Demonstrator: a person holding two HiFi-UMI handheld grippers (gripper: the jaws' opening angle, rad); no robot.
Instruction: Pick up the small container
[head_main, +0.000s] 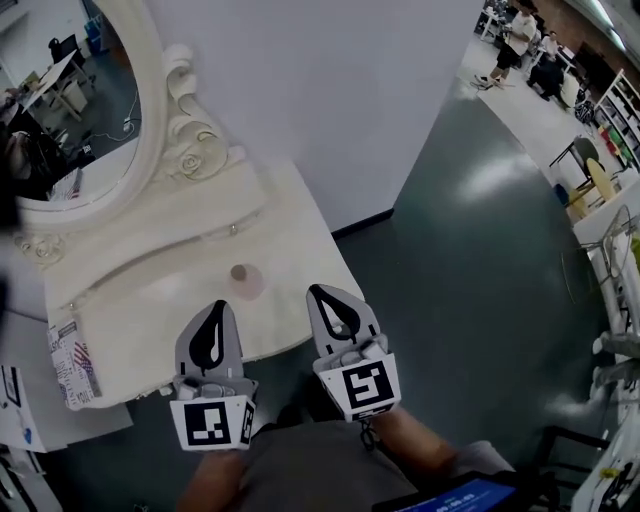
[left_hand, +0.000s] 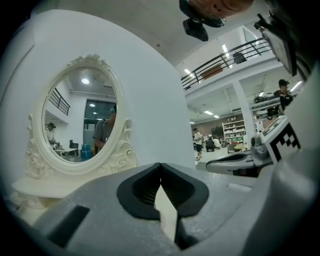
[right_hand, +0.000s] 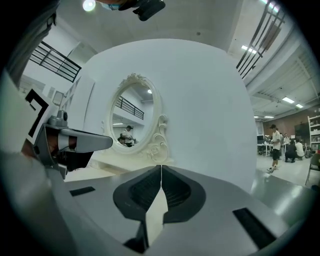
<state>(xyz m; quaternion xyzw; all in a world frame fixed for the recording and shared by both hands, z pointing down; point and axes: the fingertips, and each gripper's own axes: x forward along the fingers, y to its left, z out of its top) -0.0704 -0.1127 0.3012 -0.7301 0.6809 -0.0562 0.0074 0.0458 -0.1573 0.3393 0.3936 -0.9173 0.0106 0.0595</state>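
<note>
Fingers of your left gripper (head_main: 219, 306) are pressed together at the tips with nothing between them. Your right gripper (head_main: 314, 290) is the same, its two fingers meeting along one thin line, empty.

The small container (head_main: 245, 281), a pale pinkish pot with a brown lid, stands on the white table (head_main: 150, 300). It sits between your two sets of fingertips and a little beyond them, closer to the left tips than to the right. As far as the head view shows, neither pair touches it. Neither gripper view shows the pot, since the closed fingers fill the lower part of each.

Beyond your fingers an oval mirror (left_hand: 82, 117) in a carved white frame stands upright at the back of the table. It is ahead and left of both sets of tips. A printed leaflet (head_main: 72, 362) lies at the table's near edge, well left of your left fingers. Right of your right fingers the dark floor (head_main: 470, 260) runs away to people (head_main: 520, 40) standing far off.
</note>
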